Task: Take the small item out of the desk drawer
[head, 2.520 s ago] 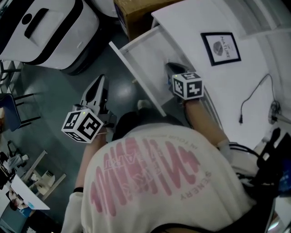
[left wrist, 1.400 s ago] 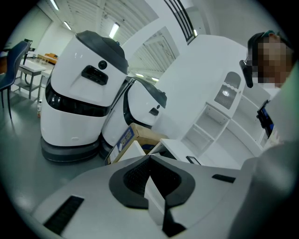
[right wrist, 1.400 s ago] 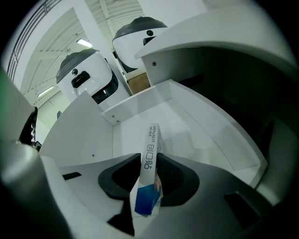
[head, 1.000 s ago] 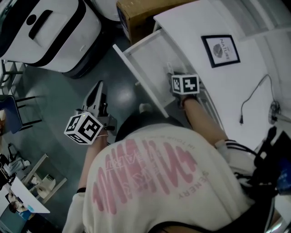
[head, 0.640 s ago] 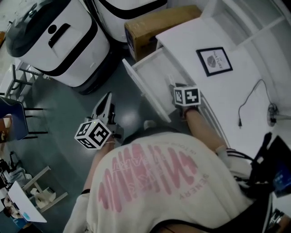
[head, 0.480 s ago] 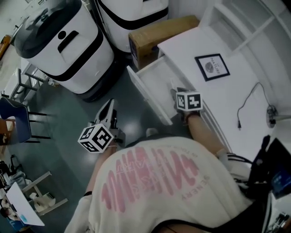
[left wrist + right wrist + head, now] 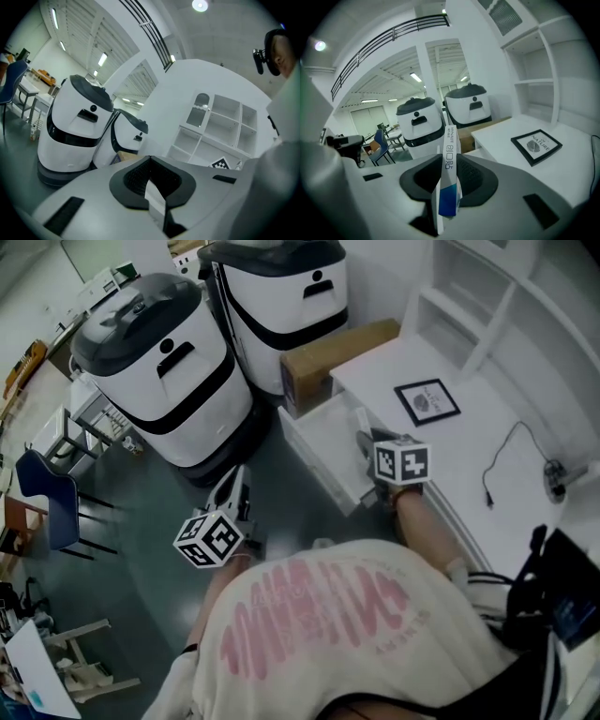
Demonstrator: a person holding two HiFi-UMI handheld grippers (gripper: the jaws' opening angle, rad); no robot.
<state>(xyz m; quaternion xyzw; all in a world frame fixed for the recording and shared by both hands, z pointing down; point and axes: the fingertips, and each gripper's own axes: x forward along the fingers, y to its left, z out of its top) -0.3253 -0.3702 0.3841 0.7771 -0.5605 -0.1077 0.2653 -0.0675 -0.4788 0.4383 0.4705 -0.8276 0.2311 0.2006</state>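
My right gripper (image 7: 449,161) is shut on a small flat white packet with a blue end (image 7: 448,187), which stands on edge between the pads. This gripper points level across the white desk top (image 7: 520,140). In the head view the right gripper (image 7: 364,441) hangs over the open white drawer (image 7: 319,432) at its desk side, and the packet is hidden there. My left gripper (image 7: 240,486) hovers over the dark floor left of the drawer. Its jaws (image 7: 151,161) are together with nothing held.
A framed picture (image 7: 427,401) and a black cable (image 7: 502,460) lie on the desk (image 7: 469,437). A cardboard box (image 7: 333,357) stands behind the drawer. Two big white-and-black machines (image 7: 159,371) (image 7: 281,296) stand on the floor beyond. A blue chair (image 7: 42,498) is at the far left.
The head view has pulled back and tilted up, so more of the room shows. The right gripper has come up from inside the drawer. The left gripper stays over the floor.
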